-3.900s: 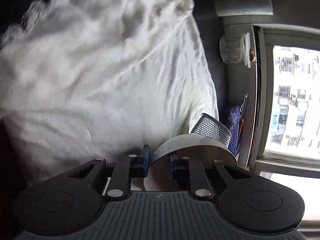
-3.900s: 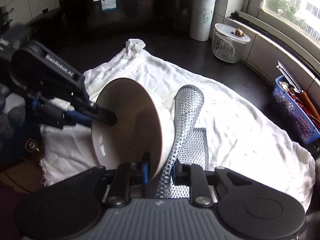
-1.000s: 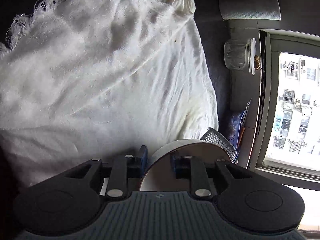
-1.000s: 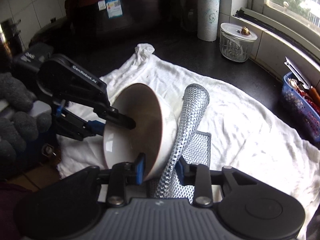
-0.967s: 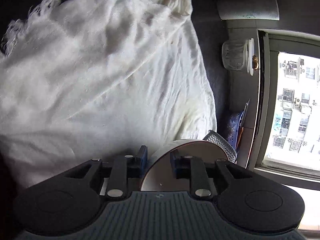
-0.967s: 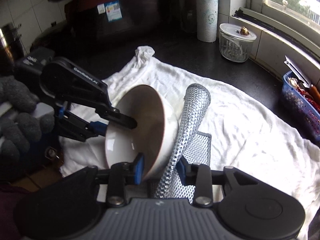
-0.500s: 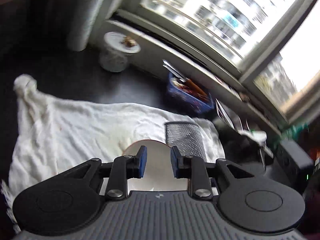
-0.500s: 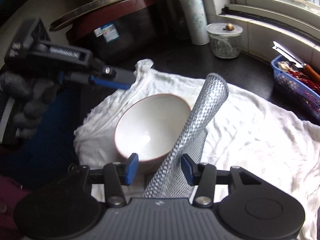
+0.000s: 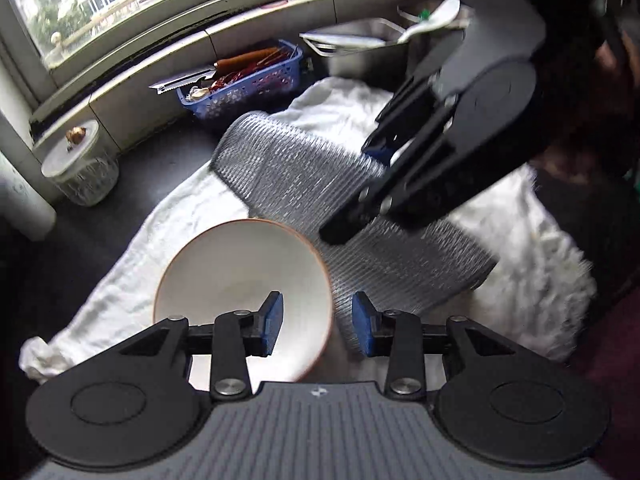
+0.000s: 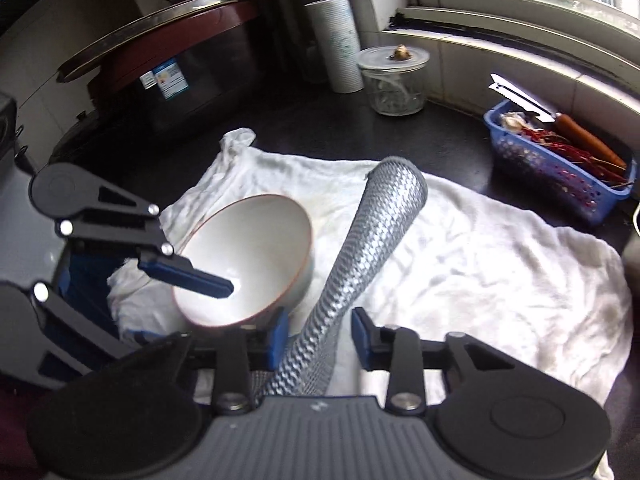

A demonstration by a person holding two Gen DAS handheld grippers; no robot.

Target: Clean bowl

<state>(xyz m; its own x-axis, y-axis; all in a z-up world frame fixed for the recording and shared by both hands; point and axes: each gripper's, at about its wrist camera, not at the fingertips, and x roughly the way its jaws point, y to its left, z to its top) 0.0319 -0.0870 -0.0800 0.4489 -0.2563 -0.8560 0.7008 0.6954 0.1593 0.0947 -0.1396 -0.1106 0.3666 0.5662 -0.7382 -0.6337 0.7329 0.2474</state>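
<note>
A white bowl [image 9: 240, 276] with a brown rim rests tilted on the white towel [image 9: 172, 240]; it also shows in the right wrist view [image 10: 248, 264]. My left gripper [image 9: 316, 322] is open, its jaws straddling the bowl's near rim without clamping it. A silver mesh scrubbing cloth [image 9: 304, 184] lies folded behind the bowl. My right gripper [image 10: 316, 334] is open, and the mesh cloth [image 10: 360, 264] stands loosely between its jaws, bent upward.
A blue basket [image 10: 560, 160] of utensils sits by the window ledge. A lidded glass jar [image 10: 394, 80] and a paper towel roll [image 10: 336, 48] stand at the back. A dark appliance [image 10: 160, 72] is at the left. A metal pot [image 9: 360, 52] stands behind the towel.
Both grippers have opened. The bowl, held tilted on its rim a second ago, now rests on the towel, and the left gripper has swung round to face the window.
</note>
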